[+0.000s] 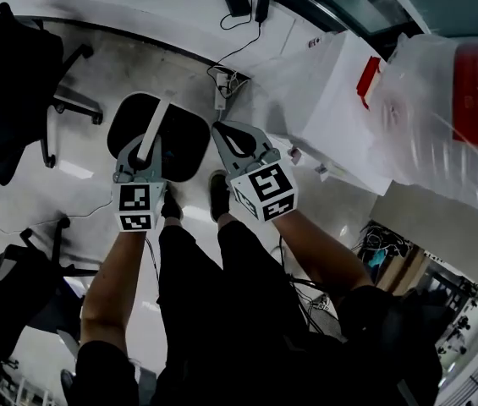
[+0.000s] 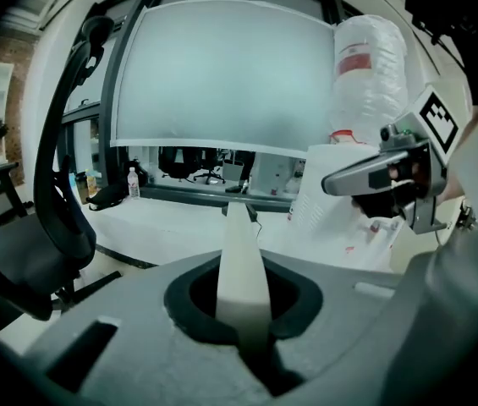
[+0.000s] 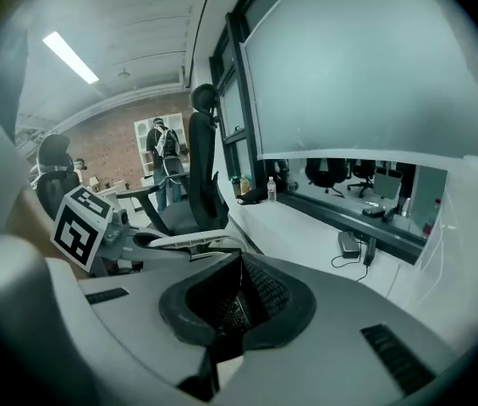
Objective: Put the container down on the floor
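Observation:
In the head view a black round container (image 1: 184,146) hangs over the pale floor (image 1: 69,193), just in front of the person's shoes. A white strap handle (image 1: 154,125) runs across its top. My left gripper (image 1: 143,149) is shut on that handle; in the left gripper view the white strap (image 2: 240,260) rises from between the closed left gripper (image 2: 245,324). My right gripper (image 1: 222,134) sits beside the container's right edge, its jaws together with nothing seen between them. The right gripper view shows the right gripper (image 3: 228,311) with its dark pads pressed together.
Black office chairs (image 1: 10,83) stand at the left, another (image 1: 19,286) lower left. A power strip (image 1: 220,91) with cables lies on the floor ahead. White bags (image 1: 348,100) and a clear wrapped bundle (image 1: 450,108) fill the right. A person (image 3: 164,155) stands far off.

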Motion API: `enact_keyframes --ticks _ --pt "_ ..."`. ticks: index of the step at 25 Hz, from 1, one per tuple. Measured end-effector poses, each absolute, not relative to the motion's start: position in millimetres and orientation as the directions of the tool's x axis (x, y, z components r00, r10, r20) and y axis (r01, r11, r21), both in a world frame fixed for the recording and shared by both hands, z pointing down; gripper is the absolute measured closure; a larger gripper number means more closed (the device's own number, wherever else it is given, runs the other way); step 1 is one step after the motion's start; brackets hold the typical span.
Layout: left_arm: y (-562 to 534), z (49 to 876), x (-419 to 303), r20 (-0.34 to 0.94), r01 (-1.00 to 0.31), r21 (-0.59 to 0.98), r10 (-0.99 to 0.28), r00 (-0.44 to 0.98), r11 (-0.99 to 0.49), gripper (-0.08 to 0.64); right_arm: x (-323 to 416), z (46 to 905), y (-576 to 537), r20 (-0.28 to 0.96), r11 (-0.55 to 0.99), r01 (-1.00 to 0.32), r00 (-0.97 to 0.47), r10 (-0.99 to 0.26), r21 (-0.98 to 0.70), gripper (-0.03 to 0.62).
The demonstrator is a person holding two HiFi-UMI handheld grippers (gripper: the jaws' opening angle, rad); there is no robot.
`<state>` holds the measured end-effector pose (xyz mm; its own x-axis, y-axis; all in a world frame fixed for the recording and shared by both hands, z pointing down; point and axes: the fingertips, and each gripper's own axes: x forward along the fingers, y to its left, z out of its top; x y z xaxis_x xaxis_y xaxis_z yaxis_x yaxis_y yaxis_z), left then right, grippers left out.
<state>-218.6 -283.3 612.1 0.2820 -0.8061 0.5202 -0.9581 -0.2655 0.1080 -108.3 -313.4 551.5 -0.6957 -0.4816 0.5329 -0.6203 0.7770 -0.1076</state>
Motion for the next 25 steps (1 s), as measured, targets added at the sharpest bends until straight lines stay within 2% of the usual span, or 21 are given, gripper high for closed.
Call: enact_keyframes --ticks 25 --pt "-345.1 828.4 -225.2 0.612 -0.954 0.136 -0.735 0.292 -0.266 0.537 -120.5 720.4 -357.0 0.602 0.741 -0.656 -0.653 -0.459 -0.146 0.586"
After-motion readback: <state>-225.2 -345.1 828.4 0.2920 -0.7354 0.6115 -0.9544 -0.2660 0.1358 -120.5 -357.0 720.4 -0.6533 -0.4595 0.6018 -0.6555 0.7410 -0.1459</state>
